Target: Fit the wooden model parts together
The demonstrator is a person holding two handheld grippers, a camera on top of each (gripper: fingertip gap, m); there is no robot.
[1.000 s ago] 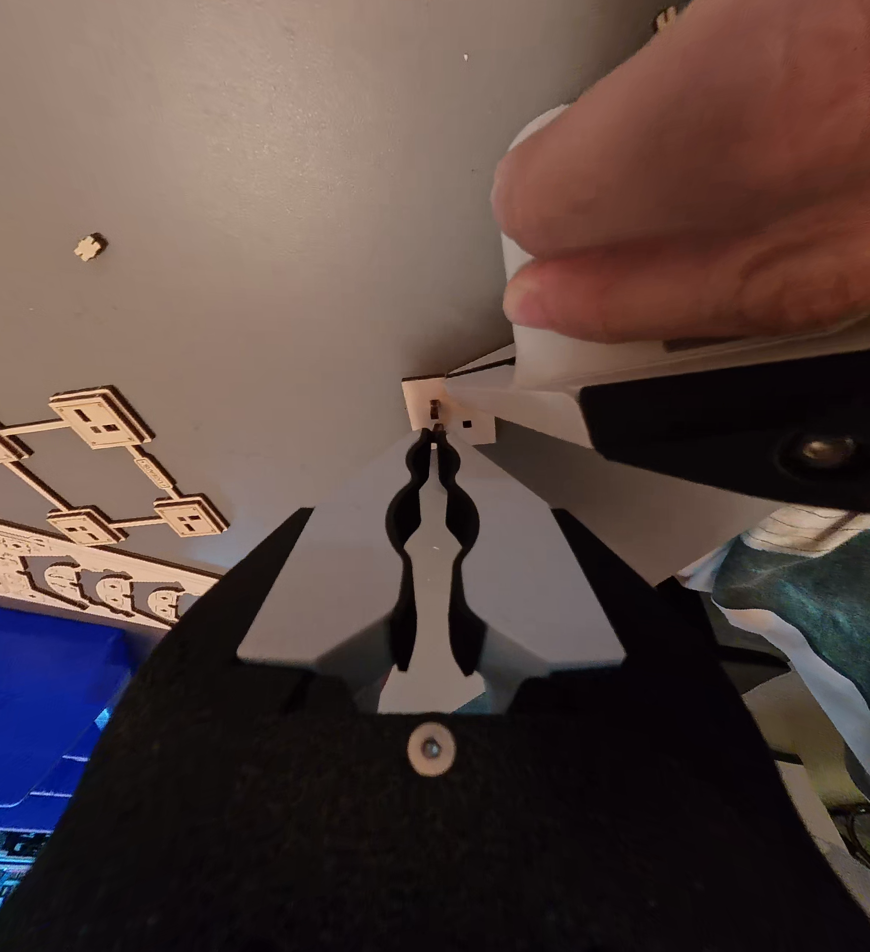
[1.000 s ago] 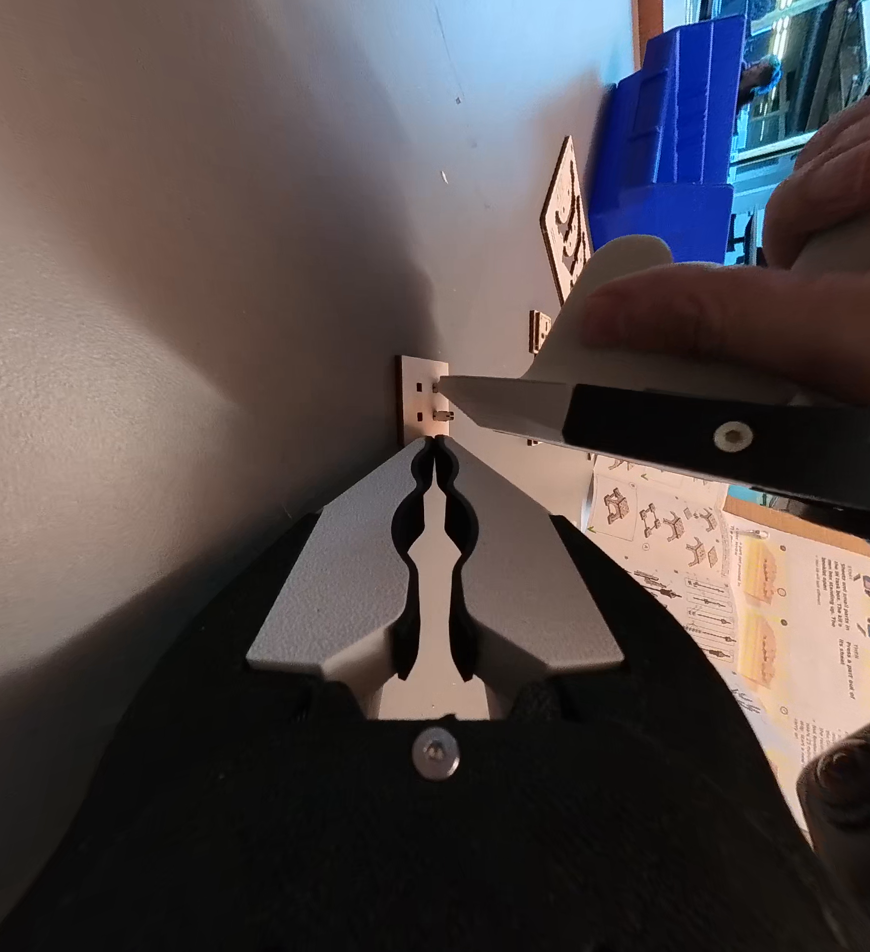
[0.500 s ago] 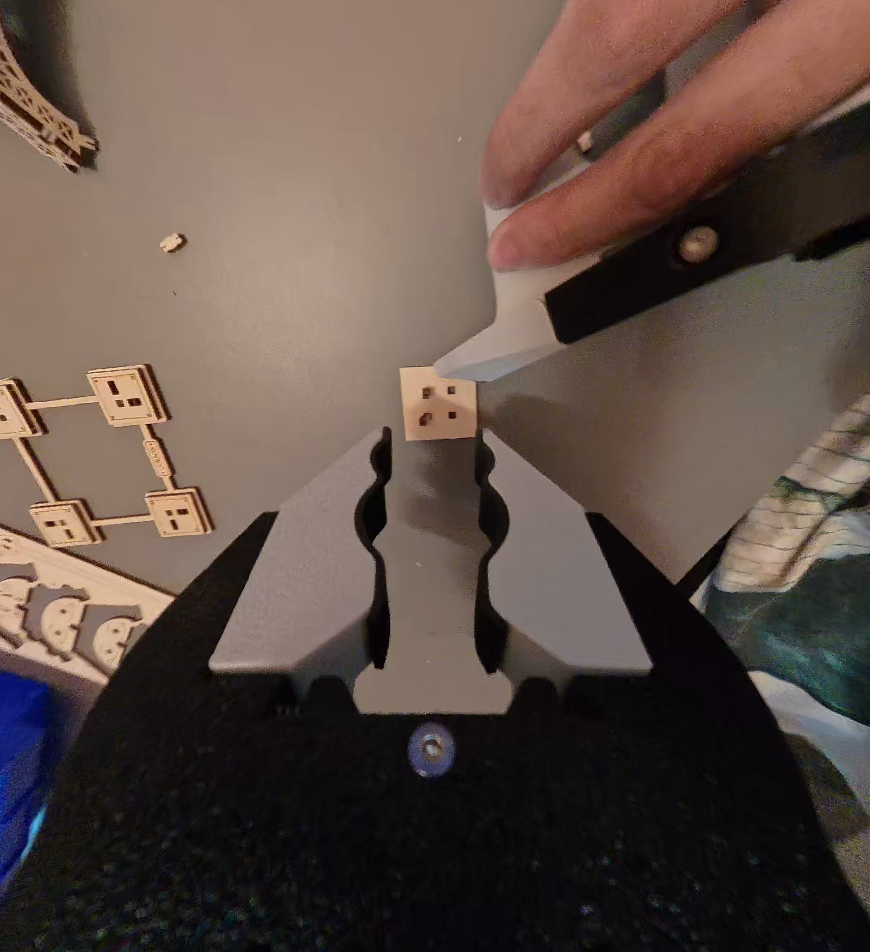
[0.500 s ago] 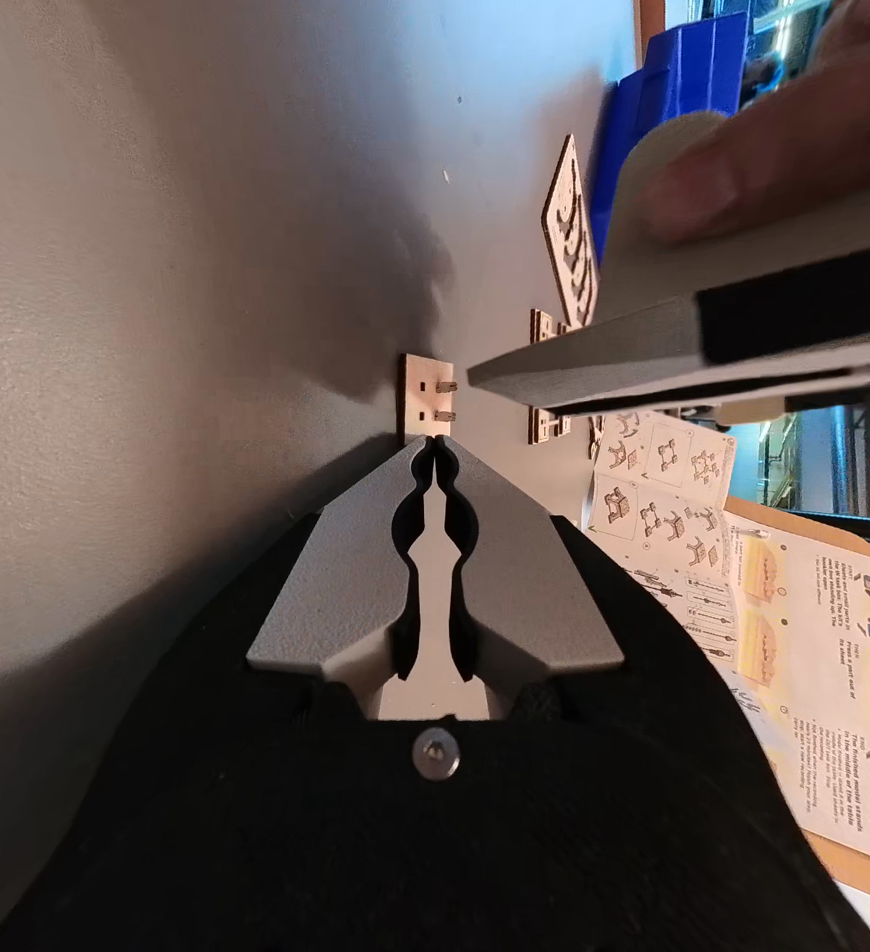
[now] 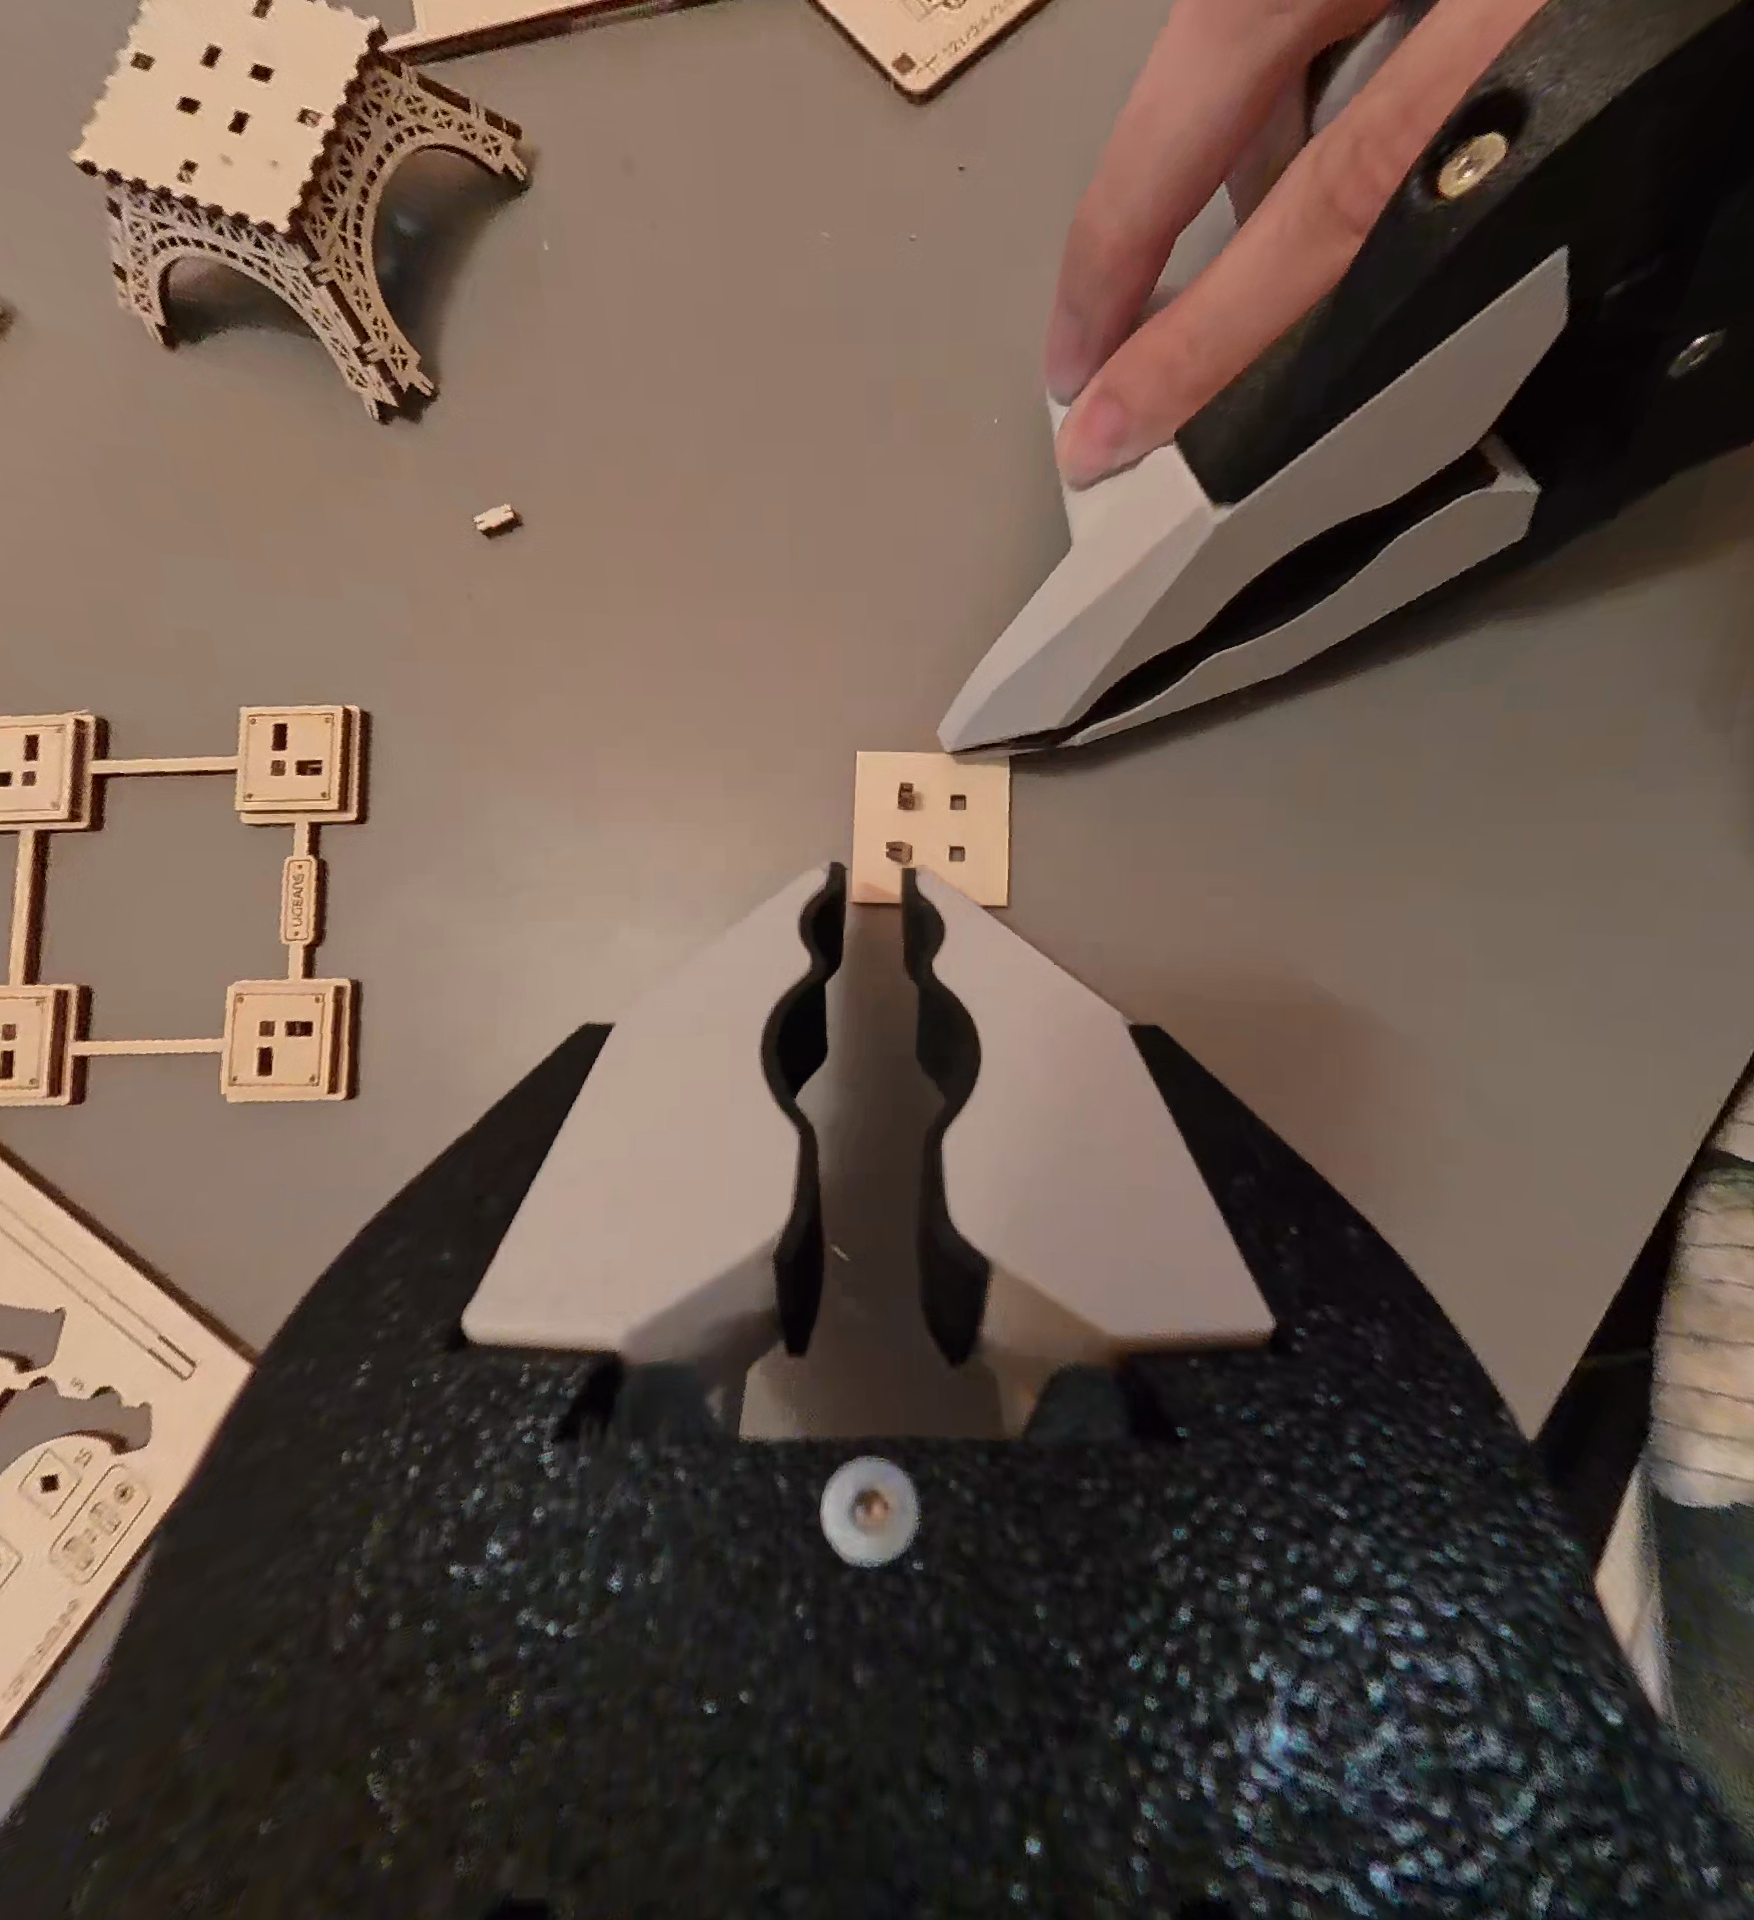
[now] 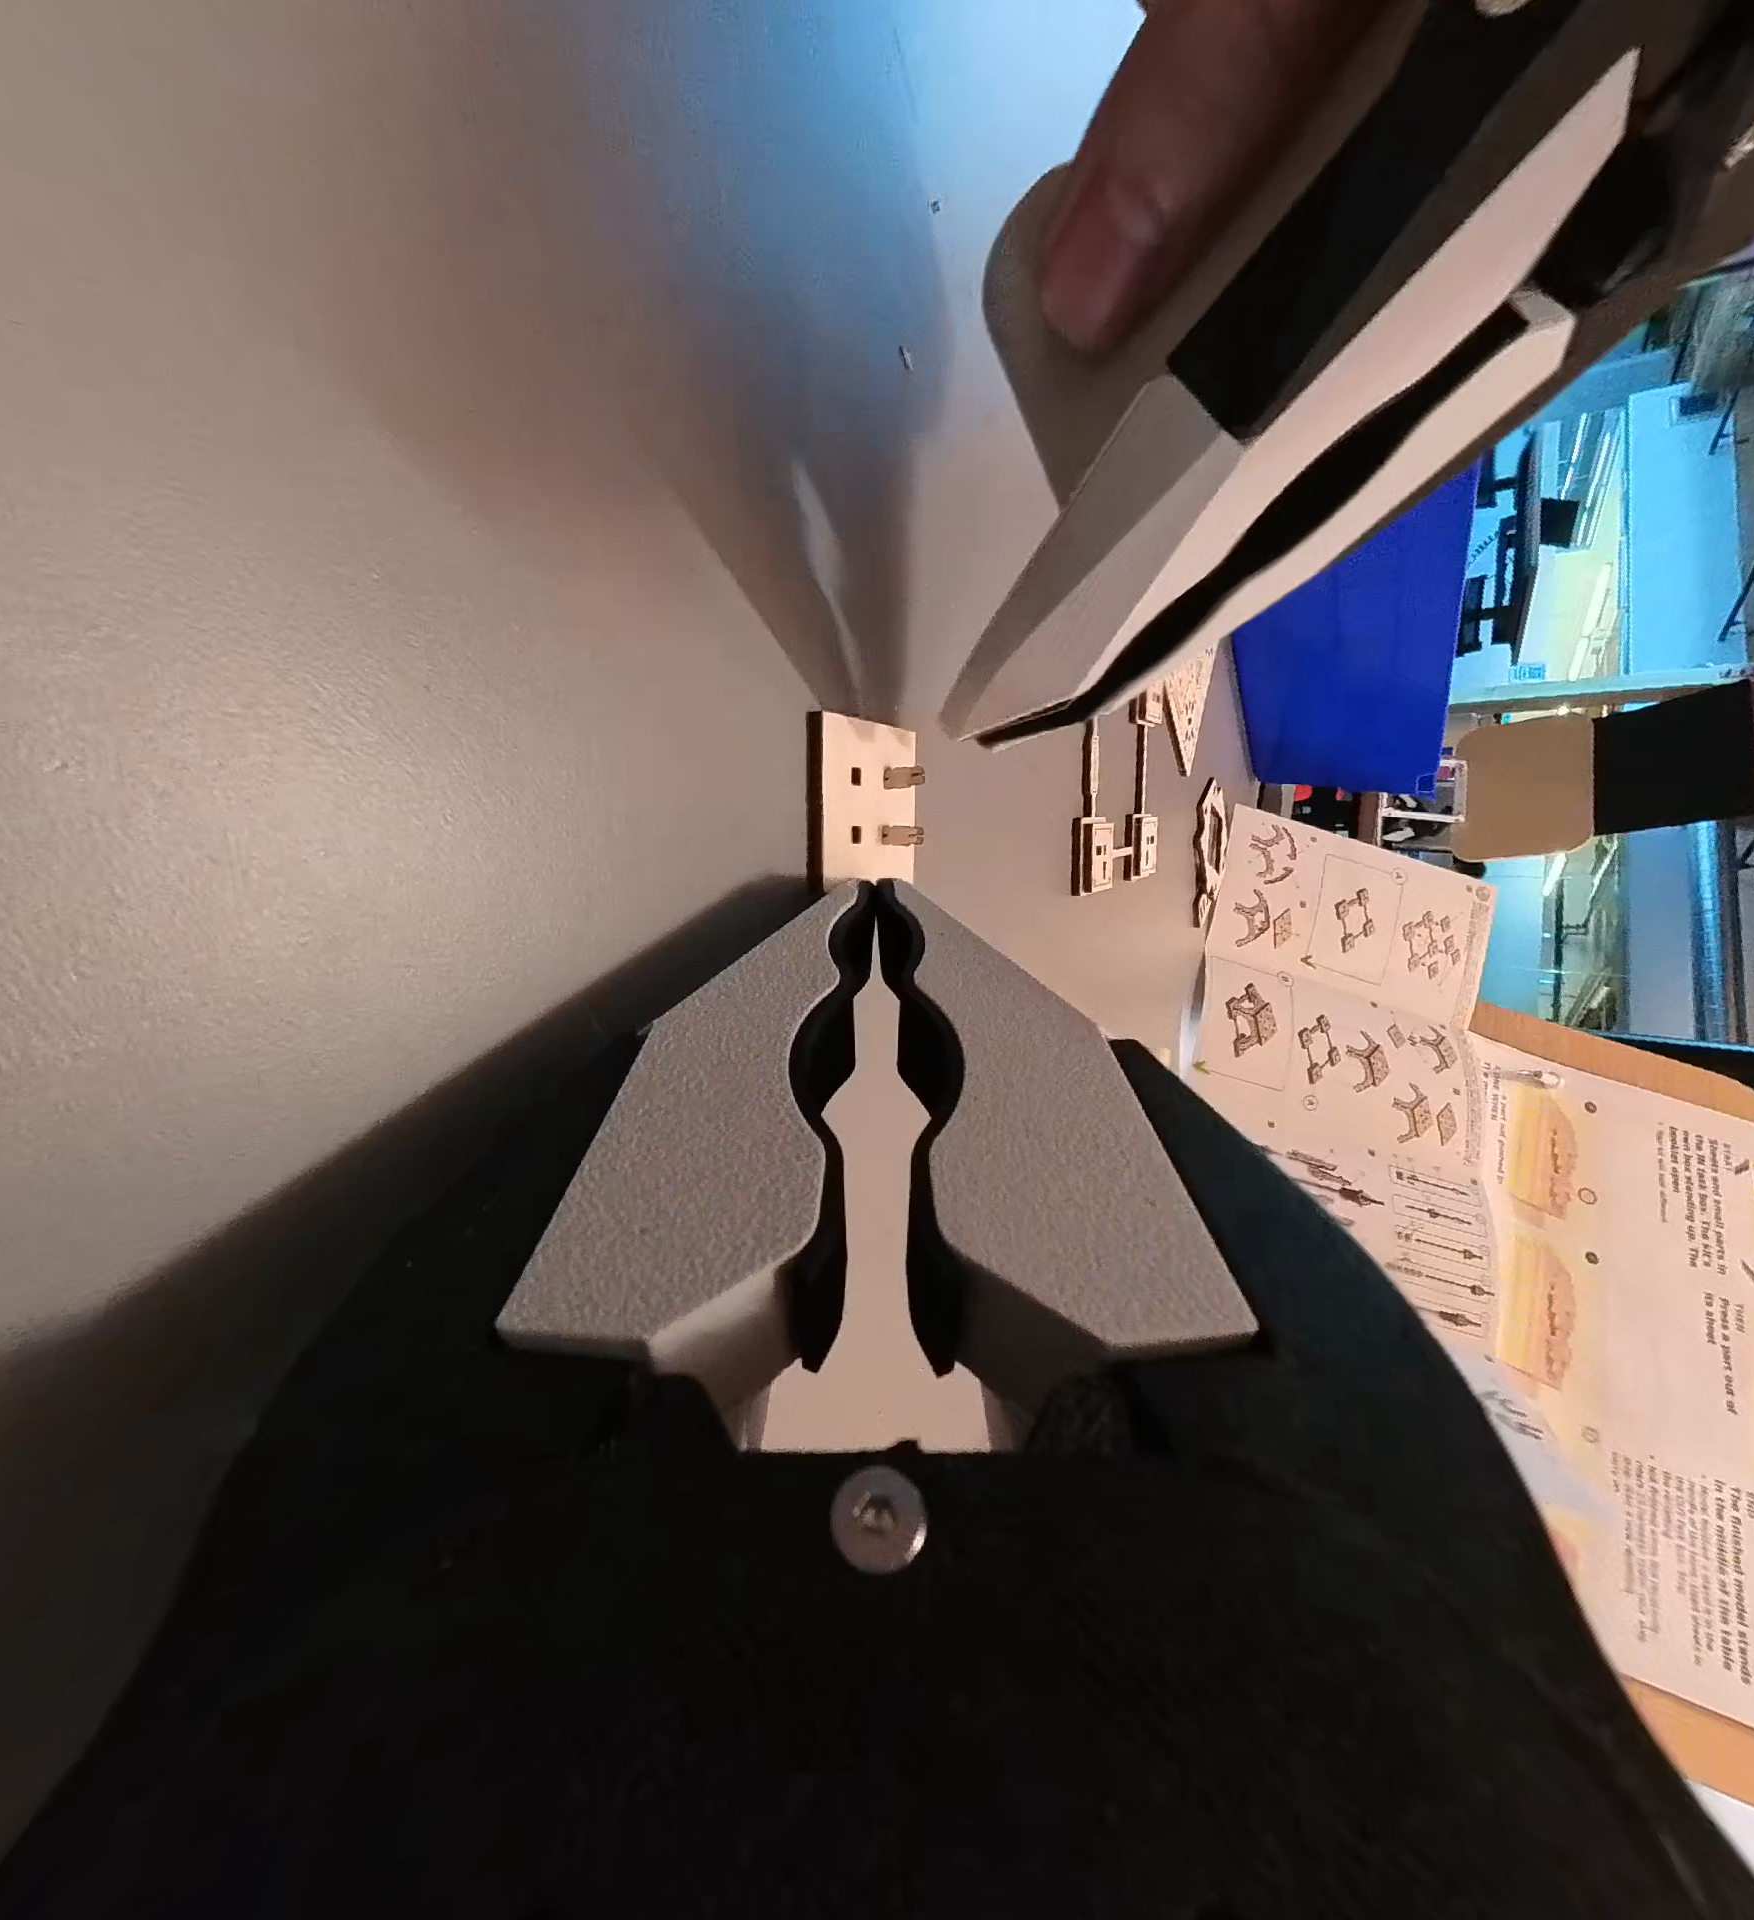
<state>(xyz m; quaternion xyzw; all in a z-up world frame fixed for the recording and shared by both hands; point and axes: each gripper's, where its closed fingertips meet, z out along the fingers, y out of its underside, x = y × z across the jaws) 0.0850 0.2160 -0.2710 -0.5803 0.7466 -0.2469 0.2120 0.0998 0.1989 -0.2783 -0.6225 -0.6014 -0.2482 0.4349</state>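
A small square wooden plate lies flat on the grey table. Two short pegs stand in two of its holes; two other holes are empty. My left gripper is open by a narrow gap and empty, hovering just above the plate's near edge. It also shows in the right wrist view. My right gripper is shut, its tips at the plate's edge. In the left wrist view the right gripper touches the plate's far right corner, with a person's fingers on it.
A lattice tower base model stands at the far left. A frame of several square parts, a cut-out part sheet and a loose small piece lie to the left. Instruction sheets and a blue bin lie beyond. The grippers are tip to tip, or close to it.
My left gripper let go of the peg it was pressing into the plate, opened wide, rose away from the plate, then narrowed its gap. My right gripper stayed shut at the plate.
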